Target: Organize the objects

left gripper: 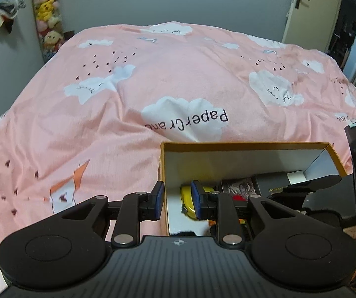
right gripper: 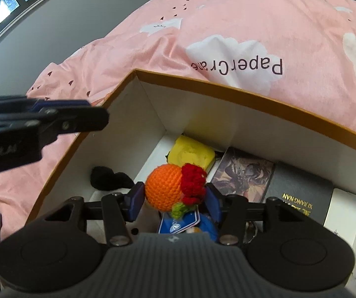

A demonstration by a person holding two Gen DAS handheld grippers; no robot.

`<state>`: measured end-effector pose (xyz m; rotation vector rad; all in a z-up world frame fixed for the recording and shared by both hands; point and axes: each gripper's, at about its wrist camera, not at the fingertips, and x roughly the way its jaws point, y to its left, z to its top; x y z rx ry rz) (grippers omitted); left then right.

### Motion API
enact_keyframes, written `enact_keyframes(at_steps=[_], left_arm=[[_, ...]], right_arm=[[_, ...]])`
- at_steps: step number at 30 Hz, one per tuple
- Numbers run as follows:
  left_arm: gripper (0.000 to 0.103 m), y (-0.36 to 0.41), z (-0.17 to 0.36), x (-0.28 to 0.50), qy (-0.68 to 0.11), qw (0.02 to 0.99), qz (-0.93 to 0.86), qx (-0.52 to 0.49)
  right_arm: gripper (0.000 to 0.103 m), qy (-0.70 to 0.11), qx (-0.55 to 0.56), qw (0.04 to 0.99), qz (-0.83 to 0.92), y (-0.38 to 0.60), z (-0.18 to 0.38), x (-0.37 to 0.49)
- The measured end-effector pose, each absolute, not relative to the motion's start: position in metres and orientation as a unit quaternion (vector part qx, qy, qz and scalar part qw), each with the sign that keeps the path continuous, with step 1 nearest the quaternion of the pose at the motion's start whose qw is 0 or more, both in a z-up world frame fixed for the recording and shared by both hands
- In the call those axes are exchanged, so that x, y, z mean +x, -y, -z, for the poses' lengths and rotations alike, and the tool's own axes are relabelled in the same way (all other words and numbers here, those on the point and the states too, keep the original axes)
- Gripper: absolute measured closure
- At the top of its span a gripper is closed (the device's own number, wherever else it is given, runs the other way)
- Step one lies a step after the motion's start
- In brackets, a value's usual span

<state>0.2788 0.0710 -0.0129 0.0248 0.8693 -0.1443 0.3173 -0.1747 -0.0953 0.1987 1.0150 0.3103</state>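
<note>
The right gripper [right gripper: 174,204] is closed on a crocheted toy [right gripper: 164,190], an orange ball with a red tuft [right gripper: 194,182]. The blue pads press the ball from both sides. The toy hangs inside the open box [right gripper: 227,96], over its near part, so I judge that the coming move is a short way straight down and then a release. The toy's long axis seems to run from the ball toward the camera, where a blue part and a label [right gripper: 179,223] show.

The left gripper [left gripper: 176,200] is empty, with its jaws partly apart. It stands across the box's left wall [left gripper: 164,164], one finger outside.

Farther in, a yellow object [right gripper: 191,152] lies by the far wall, with a picture card [right gripper: 243,175] and a black case [right gripper: 299,193] toward the right corner.

Only the right wrist view shows the toy; in the left view it is hidden. Beyond the box lies the pink bed cover [left gripper: 178,69].
</note>
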Motion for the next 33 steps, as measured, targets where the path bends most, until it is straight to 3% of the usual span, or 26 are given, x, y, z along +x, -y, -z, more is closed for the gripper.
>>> enact_keyframes(at_steps=[12, 21, 29, 33], left_arm=[[0.065, -0.073, 0.006, 0.228, -0.398, 0.913, 0.045, -0.08], [0.064, -0.05, -0.01, 0.172, -0.326, 0.939, 0.019, -0.109], [0.064, -0.02, -0.03, 0.123, -0.237, 0.97, 0.01, -0.053], [0.057, -0.013, -0.036, 0.099, -0.221, 0.974, 0.028, -0.052]], right_arm=[[0.045, -0.469, 0.1, 0.866, -0.145, 0.173, 0.072, 0.293], [0.04, -0.384, 0.065, 0.916, -0.093, 0.183, 0.022, 0.216], [0.029, -0.289, 0.058, 0.955, -0.019, 0.2, -0.021, 0.124], [0.021, -0.247, 0.06, 0.967, 0.011, 0.2, -0.031, 0.084]])
